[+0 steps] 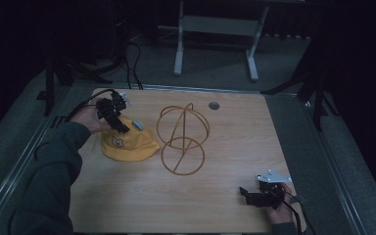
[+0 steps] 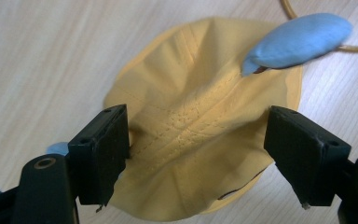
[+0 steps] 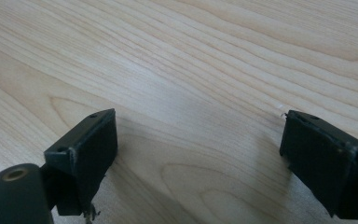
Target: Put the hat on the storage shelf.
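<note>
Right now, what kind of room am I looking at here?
Likely a lab or recording workspace: a bare wooden table in a dark room, cables on the floor behind, and a person holding the left gripper over a yellow cap.

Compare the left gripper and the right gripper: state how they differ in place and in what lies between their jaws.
The left gripper hangs over the yellow cap at the table's far left; the right gripper sits at the near right, away from the cap. In the left gripper view the cap's crown lies between the jaws; in the right gripper view, bare wood. Both are open and hold nothing.
</note>
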